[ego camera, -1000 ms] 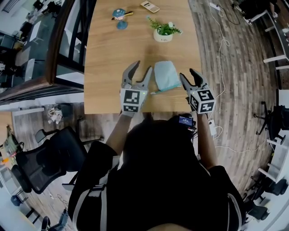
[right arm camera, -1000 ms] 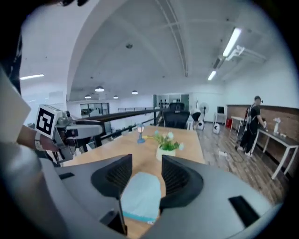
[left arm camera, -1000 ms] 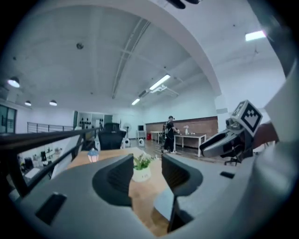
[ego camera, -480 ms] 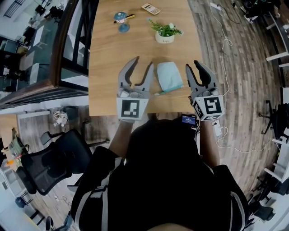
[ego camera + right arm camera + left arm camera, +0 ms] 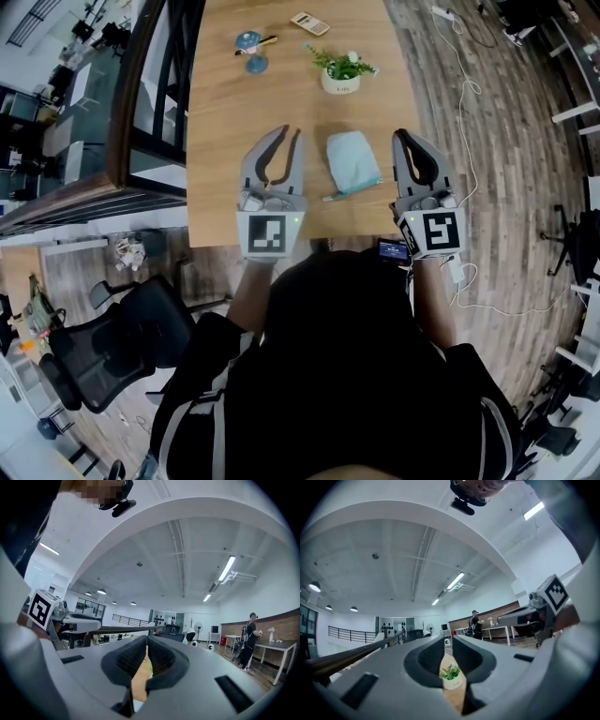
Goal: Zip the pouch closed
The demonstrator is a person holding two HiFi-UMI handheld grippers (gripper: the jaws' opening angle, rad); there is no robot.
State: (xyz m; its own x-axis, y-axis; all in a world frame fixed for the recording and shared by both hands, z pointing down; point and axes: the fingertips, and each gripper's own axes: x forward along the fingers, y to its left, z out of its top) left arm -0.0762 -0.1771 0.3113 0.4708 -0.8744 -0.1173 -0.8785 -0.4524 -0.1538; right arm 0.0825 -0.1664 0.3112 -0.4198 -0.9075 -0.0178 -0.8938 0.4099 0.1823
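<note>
Left tool (image 5: pixel 289 134) and right tool (image 5: pixel 405 137) closing empty, raised since earlier, pouch (image 5: pixel 352 161) lying between.

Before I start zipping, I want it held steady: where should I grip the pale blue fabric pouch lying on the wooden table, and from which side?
The pale blue fabric pouch lies flat on the wooden table, so probably pinch its near edge, beside the thin tab jutting left from the corner, coming in low from the near side.
</note>
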